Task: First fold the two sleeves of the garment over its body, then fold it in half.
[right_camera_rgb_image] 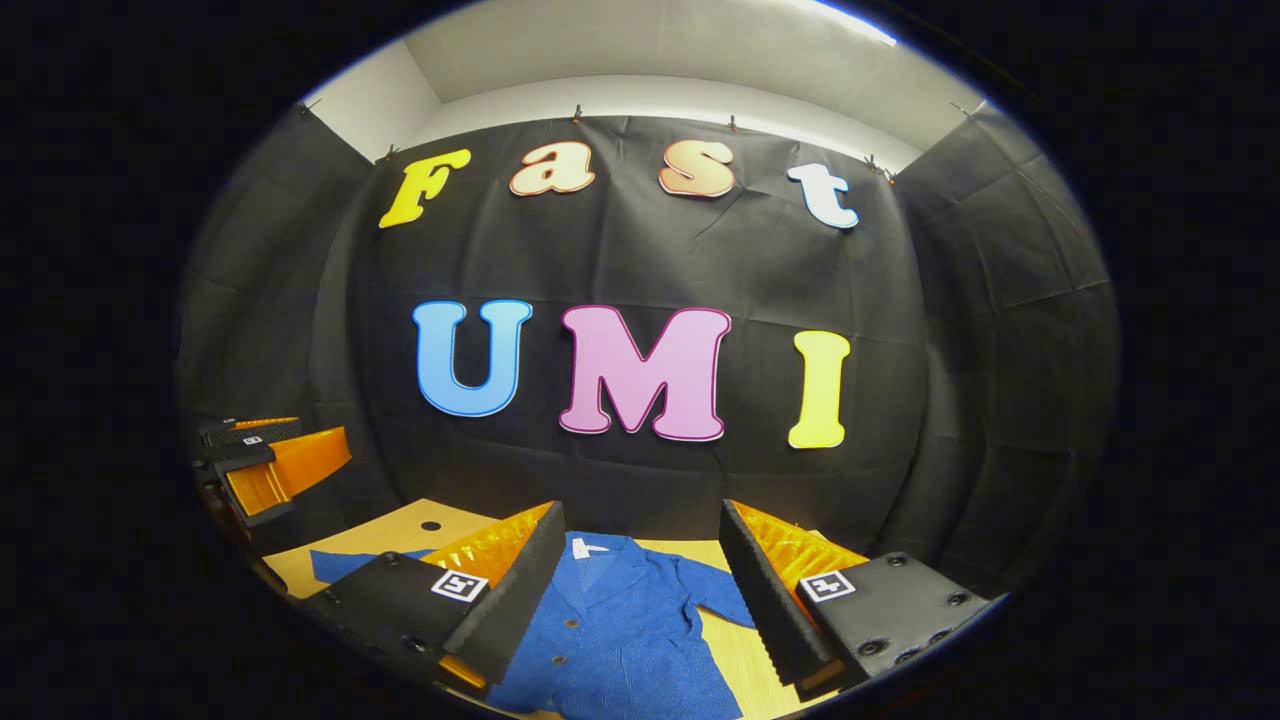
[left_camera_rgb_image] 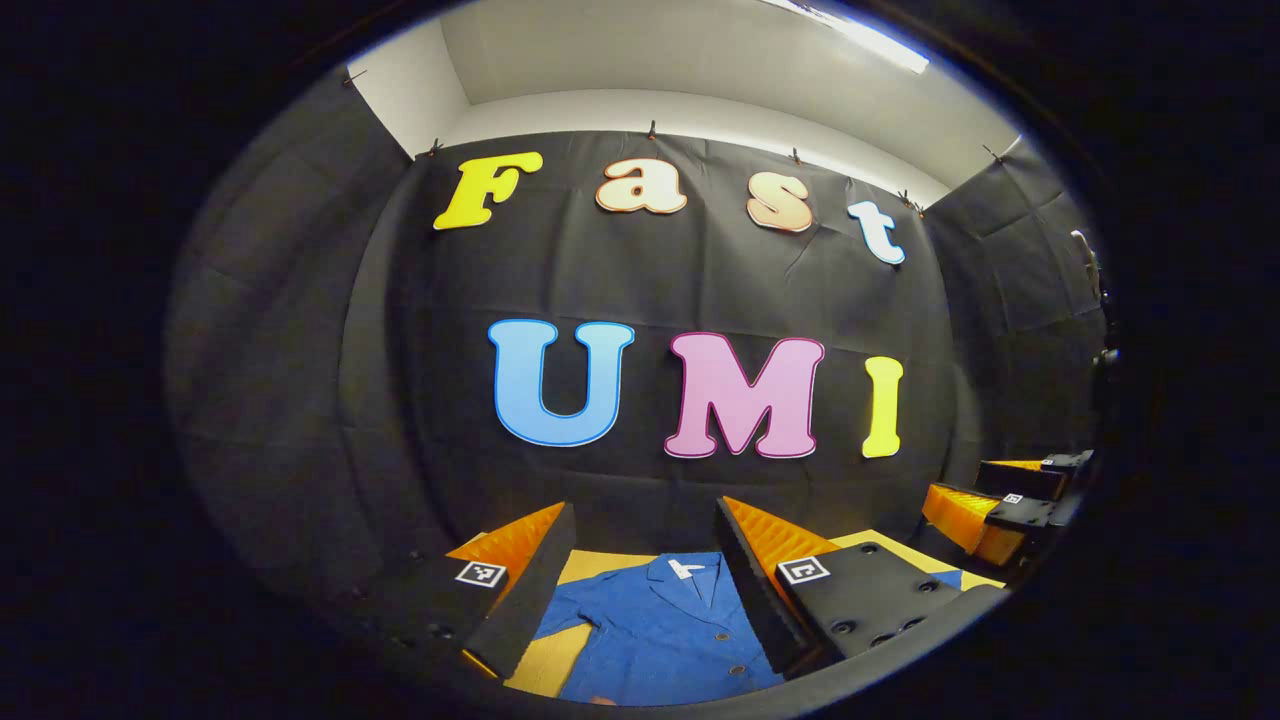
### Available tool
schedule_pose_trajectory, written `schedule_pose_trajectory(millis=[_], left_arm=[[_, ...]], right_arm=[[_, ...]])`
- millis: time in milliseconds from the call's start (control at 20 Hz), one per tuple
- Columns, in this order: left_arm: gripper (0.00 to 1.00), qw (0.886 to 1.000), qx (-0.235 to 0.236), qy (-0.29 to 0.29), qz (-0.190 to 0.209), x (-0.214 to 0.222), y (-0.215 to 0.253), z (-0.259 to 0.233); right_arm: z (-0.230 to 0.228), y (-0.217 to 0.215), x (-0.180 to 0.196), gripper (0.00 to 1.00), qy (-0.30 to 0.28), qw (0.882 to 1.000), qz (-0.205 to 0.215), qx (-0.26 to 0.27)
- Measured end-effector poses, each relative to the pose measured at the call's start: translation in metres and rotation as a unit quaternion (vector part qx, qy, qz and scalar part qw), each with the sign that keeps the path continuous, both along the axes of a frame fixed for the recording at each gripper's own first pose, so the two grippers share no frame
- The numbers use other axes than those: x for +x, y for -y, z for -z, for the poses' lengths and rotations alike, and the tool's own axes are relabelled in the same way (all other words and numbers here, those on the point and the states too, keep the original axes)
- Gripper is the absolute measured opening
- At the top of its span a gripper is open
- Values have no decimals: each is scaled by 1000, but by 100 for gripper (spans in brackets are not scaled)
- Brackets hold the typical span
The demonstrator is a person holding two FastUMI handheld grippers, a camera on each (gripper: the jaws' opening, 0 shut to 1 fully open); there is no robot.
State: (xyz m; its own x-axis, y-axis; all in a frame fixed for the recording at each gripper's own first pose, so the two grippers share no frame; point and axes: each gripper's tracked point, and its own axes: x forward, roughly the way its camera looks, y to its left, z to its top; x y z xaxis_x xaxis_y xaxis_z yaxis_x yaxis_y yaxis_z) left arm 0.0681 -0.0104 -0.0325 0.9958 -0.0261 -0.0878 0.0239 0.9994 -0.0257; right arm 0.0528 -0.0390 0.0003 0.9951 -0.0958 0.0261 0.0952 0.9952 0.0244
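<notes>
A blue buttoned garment lies flat on the wooden table, collar toward the far wall. In the left gripper view my left gripper hangs above it, jaws wide apart with nothing between them. The right gripper appears there at the far right edge, also apart. In the right gripper view the garment spreads below my right gripper, which is open and empty. One sleeve stretches out to the left and the other sleeve lies toward the right. The left gripper shows at the left, open.
The black cloth wall stands close behind the table's far edge. A small dark hole marks the tabletop near the back left.
</notes>
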Motion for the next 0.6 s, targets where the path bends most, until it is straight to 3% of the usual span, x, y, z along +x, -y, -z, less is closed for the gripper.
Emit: schedule_pose_trajectory(millis=[600], left_arm=[[81,999,13,-34,5,19,4,31]], right_arm=[[47,26,24,96,-47,998,27,21]])
